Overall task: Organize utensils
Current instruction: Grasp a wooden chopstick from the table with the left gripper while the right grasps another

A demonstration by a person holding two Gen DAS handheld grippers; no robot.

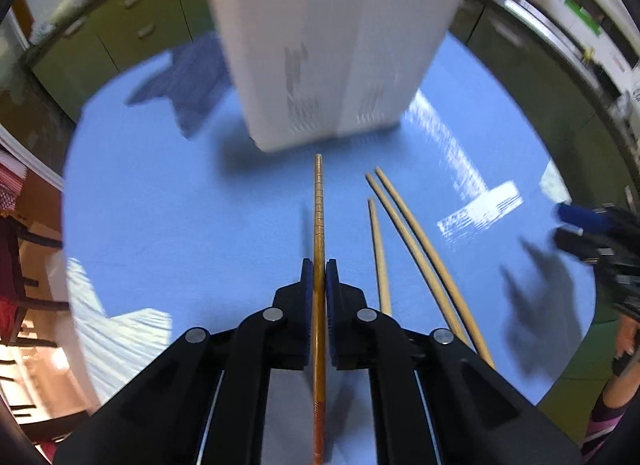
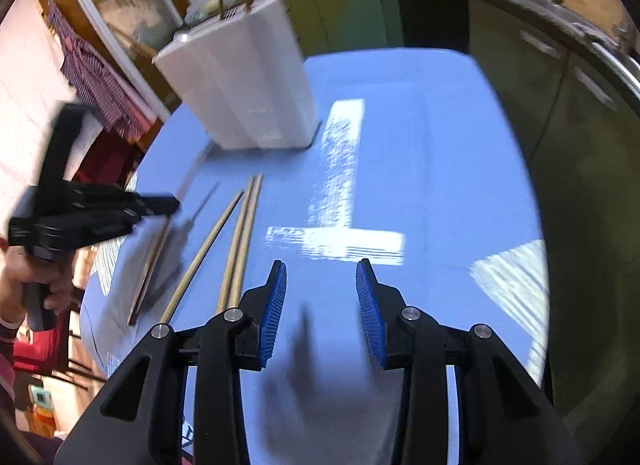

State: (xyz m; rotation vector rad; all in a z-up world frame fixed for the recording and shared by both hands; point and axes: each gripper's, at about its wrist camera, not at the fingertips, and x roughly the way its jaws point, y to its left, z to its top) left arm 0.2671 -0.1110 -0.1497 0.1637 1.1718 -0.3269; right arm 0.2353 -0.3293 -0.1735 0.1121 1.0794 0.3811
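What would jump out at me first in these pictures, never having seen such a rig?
Probably the left gripper, its jaws shut on a ridged golden-brown chopstick that points at the tall white plastic utensil holder ahead. Three plain wooden chopsticks lie on the blue table just to its right. The right gripper hangs open and holds nothing.

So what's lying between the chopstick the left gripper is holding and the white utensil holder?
Nothing: in the left wrist view, only bare blue tabletop separates the held chopstick tip from the white holder. Three loose chopsticks lie off to its right.
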